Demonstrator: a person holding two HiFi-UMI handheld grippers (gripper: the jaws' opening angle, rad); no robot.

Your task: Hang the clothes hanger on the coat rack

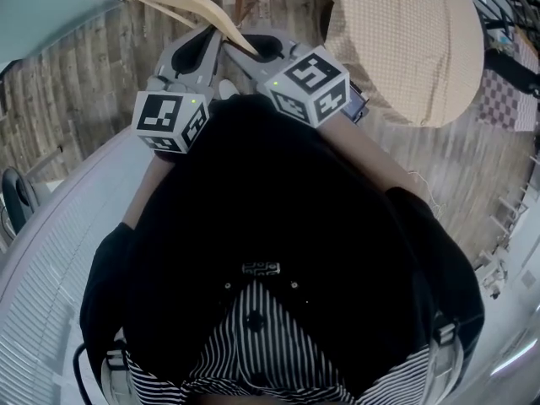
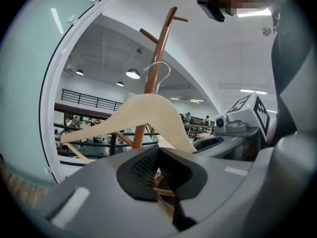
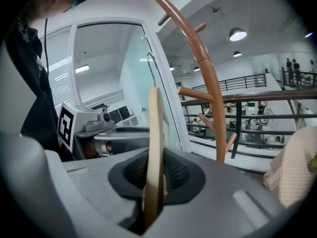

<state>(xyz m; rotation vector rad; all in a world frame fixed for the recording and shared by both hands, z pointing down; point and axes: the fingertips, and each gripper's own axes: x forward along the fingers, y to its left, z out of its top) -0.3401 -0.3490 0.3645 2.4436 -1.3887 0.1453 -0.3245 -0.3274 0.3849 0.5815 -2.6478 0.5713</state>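
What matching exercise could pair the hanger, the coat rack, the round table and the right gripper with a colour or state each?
Things: 1 hanger; 2 coat rack; 3 round table; 4 right gripper.
Descriptions: a under a checked cloth; b reddish-brown; c shut on the hanger; d pale cream.
Pairs: 1-d, 2-b, 3-a, 4-c.

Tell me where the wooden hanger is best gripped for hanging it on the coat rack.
Grip the flat wooden hanger low, coming from below, pads on its two broad faces, as the right gripper does. The thin flat wood seats flush, and the wire hook on top is free for the coat rack.
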